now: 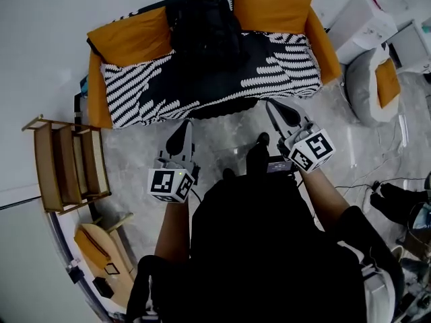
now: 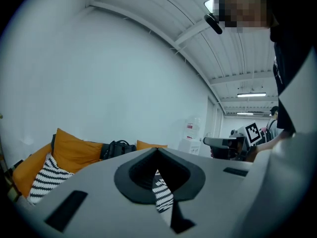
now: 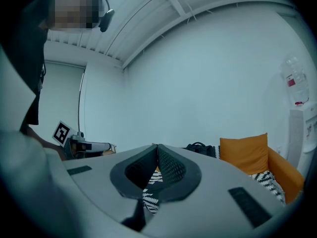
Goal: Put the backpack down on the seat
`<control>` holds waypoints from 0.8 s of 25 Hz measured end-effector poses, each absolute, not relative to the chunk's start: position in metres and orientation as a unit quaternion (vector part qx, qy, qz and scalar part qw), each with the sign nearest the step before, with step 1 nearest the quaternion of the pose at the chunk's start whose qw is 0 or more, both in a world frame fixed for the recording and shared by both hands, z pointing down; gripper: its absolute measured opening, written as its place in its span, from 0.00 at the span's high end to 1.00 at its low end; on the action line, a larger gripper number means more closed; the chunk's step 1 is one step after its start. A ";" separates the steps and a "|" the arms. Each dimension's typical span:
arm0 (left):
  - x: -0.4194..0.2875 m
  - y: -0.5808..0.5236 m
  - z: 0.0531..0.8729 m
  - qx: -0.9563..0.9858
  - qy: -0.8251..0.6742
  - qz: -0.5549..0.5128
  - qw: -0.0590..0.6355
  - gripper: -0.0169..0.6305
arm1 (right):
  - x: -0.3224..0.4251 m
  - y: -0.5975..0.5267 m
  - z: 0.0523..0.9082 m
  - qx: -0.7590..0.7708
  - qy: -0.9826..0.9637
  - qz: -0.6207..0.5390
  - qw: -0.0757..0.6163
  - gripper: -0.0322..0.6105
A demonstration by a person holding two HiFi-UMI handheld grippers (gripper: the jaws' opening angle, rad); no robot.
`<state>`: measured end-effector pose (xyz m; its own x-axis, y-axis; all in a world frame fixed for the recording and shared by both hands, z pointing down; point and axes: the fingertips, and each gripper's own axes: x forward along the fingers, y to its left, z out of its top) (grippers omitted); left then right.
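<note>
Left gripper (image 2: 157, 150) has its jaws pressed together with nothing caught between them; only a sliver of striped fabric shows through the gap lower down, and that belongs to the sofa beyond. Right gripper (image 3: 157, 147) is the same, jaws closed tip to tip and empty. From the head view both are held out in front of the person, side by side and apart from each other, pointing toward the sofa (image 1: 222, 79) and short of its front edge, over a pale marbled floor (image 1: 222, 147).

The backpack (image 1: 205, 22) is black and lies on the sofa's seat, at the back, up against the backrest. It sits between two orange cushions: one (image 1: 131, 36) toward the left end and one (image 1: 269, 5) toward the right end, each just beside it. In both gripper views the backpack shows as a low dark shape with its top handle standing up, well apart from either gripper. The sofa wears a black cover with white stripes, and its arms are orange.

Left of the person stands a wooden shelf unit (image 1: 67, 170). To the right of the sofa are a white box-like unit (image 1: 363, 22) and a grey rounded seat (image 1: 360, 93) with a small orange cushion on it. The person wears a black top.
</note>
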<state>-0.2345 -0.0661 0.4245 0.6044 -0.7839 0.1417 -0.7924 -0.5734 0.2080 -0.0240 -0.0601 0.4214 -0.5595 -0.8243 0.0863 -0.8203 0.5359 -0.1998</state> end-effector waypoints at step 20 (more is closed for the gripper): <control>-0.226 0.010 0.435 0.857 -0.497 0.051 0.126 0.95 | -0.025 -0.011 0.430 -0.438 0.890 -0.129 -0.001 0.90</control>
<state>-0.2263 0.0100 0.4351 0.5008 -0.8392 0.2119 -0.8647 -0.4744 0.1649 -0.0245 -0.0106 0.4304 -0.6160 -0.7793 0.1152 -0.7799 0.5827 -0.2286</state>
